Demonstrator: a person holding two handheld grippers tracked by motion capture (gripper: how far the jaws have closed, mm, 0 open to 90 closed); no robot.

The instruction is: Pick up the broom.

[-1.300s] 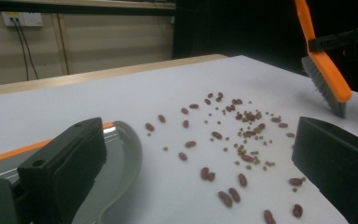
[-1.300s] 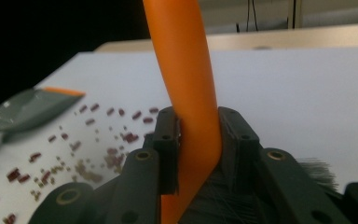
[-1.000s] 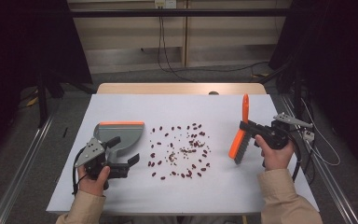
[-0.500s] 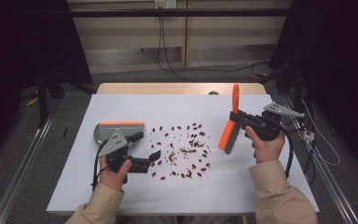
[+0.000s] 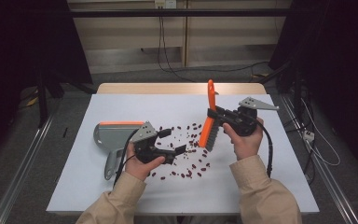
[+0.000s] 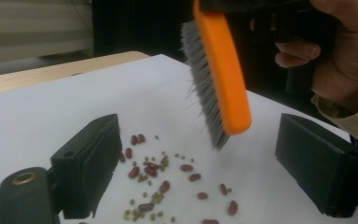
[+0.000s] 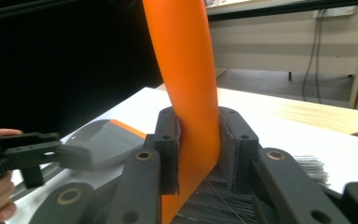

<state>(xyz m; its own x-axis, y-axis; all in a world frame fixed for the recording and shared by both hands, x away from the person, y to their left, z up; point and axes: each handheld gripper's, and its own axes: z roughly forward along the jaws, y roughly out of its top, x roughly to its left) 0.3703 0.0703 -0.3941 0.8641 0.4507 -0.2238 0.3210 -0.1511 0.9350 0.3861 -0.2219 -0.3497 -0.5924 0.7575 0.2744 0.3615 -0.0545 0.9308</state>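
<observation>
Left claw (image 5: pixel 173 141) sits nearest, its jaws apart with nothing between them and just been narrowing, hovering over the scattered beans (image 5: pixel 191 154) on the white counter (image 5: pixel 121 196). Those beans are too small and too many to count; some lie hidden under the hand. Right claw (image 5: pixel 213 115) is clamped on the handle of one orange brush (image 5: pixel 208 122), bristles hanging just above the beans' far edge. One grey dustpan (image 5: pixel 109 135) with an orange lip lies left of the left claw, its handle partly covered by cable.
</observation>
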